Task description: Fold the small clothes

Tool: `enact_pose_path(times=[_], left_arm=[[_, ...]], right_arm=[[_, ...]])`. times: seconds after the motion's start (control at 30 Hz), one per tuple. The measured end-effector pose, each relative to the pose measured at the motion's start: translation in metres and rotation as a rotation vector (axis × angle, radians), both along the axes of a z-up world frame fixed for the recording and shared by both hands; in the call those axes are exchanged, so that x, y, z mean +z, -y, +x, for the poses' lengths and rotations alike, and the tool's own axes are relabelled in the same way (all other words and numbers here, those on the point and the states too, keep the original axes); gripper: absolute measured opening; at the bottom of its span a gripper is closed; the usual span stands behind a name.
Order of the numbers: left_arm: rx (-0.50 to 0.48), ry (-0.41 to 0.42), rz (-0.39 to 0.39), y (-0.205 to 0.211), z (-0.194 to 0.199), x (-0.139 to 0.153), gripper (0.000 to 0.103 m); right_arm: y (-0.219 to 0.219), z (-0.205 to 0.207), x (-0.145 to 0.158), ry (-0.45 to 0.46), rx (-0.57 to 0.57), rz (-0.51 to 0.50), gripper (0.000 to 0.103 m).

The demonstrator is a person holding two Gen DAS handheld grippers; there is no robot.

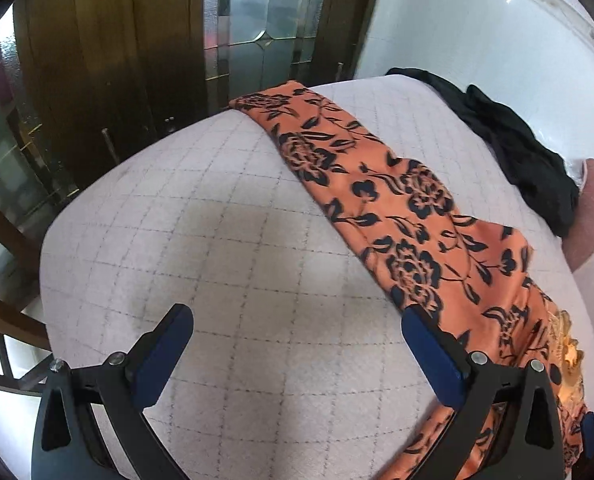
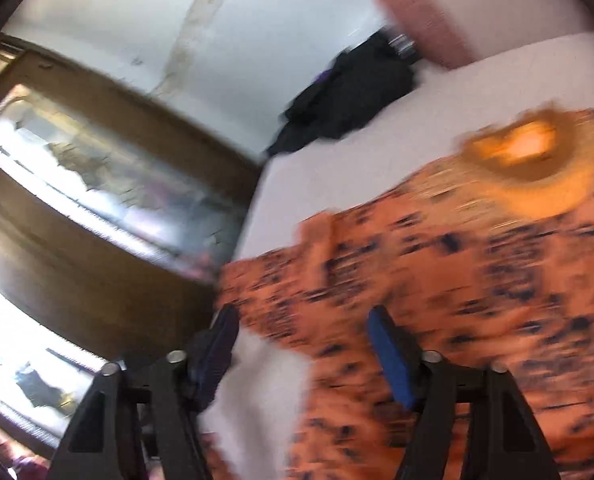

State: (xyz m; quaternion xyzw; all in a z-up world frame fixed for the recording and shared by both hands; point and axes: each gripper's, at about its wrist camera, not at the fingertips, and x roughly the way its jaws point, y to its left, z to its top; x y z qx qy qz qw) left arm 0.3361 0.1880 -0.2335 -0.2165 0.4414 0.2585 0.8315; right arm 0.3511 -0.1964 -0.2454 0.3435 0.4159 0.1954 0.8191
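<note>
Wood cabinet (image 1: 97,60) w/ glass panes, white wall (image 1: 477,20), prob. glossy.

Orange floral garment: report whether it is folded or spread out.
Partly folded. In the left wrist view the orange floral garment lies as a long narrow band across the quilted surface. The right wrist view is too blurred to tell more.

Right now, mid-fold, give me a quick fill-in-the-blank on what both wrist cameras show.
1. The floral garment is black on ____.
2. Both the left gripper and the right gripper are ____.
3. The dark pile near the bed's far edge is ____ in colour.

Missing words: orange; open; black.
</note>
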Motion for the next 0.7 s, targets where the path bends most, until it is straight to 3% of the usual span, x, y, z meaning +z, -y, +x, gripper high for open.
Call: enact_pose_path(times=[0.07, 0.2, 0.37, 0.53, 0.6, 0.7], left_arm=[[-0.05, 0.038, 0.026, 0.013, 0.001, 0.007, 0.103], [-0.229, 0.136, 0.099, 0.054, 0.005, 0.026, 0.103], [-0.479, 0.211, 0.106, 0.115, 0.017, 0.027, 0.102], [-0.64, 0.154, 0.087, 0.15, 0.041, 0.005, 0.08], [-0.667, 0.124, 0.01, 0.15, 0.052, -0.007, 0.07], [-0.677, 0.121, -0.043, 0.15, 0.066, -0.016, 0.068]], right_arm=[[0.034, -0.01, -0.007, -0.008, -0.092, -0.096, 0.032], [0.096, -0.04, -0.005, -0.026, -0.245, -0.247, 0.032], [0.154, -0.068, -0.009, -0.054, -0.334, -0.27, 0.032], [0.196, -0.082, -0.013, -0.087, -0.351, -0.31, 0.032], [0.211, -0.09, -0.016, -0.08, -0.361, -0.307, 0.032], [0.229, -0.095, -0.026, -0.058, -0.375, -0.253, 0.032]])
